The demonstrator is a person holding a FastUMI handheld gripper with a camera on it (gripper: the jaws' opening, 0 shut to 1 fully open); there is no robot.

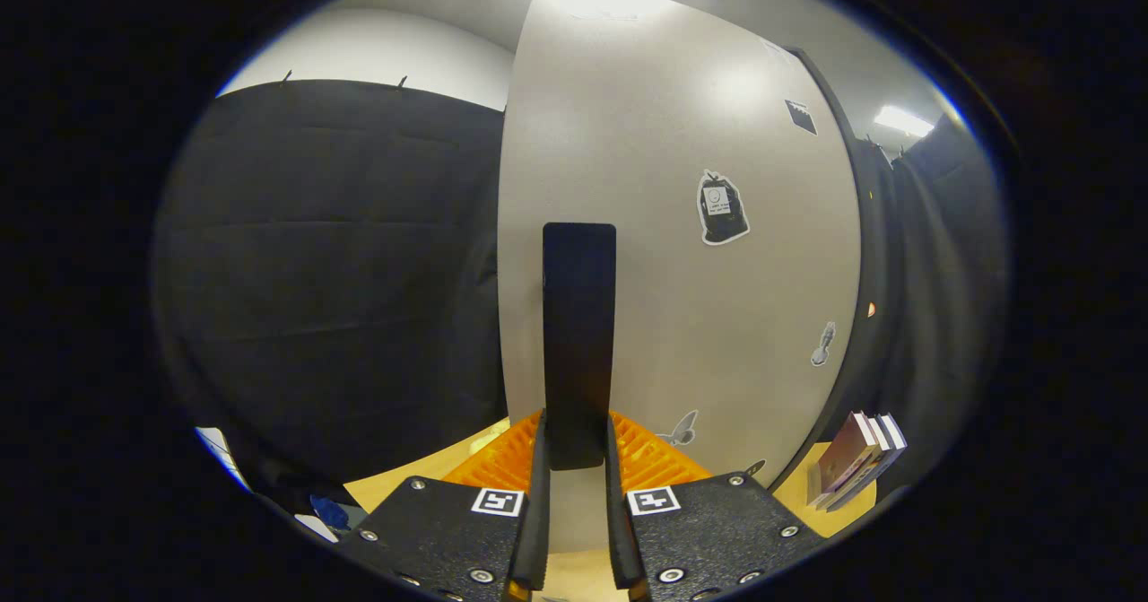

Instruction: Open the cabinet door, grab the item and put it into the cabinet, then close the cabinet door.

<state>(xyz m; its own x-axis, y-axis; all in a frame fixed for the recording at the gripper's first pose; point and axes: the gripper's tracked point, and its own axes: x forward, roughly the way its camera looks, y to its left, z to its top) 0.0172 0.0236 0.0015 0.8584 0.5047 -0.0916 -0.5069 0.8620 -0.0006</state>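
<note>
We see our gripper (574, 494) closed on the cabinet door's (682, 225) handle (578, 333). The handle's long axis runs upright, straight ahead between both fingers.

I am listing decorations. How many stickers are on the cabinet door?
5, perhaps more hidden: dark square top, bag-shaped below it, spoon-like, one beside the handle the fingers clamp, one lowest.

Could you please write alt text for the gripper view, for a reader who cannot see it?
The gripper has both fingers pressed on the dark upright handle of a pale cabinet door, which bears a few stickers. A small stack of books rests on the wooden surface beyond the door's far edge.
</note>
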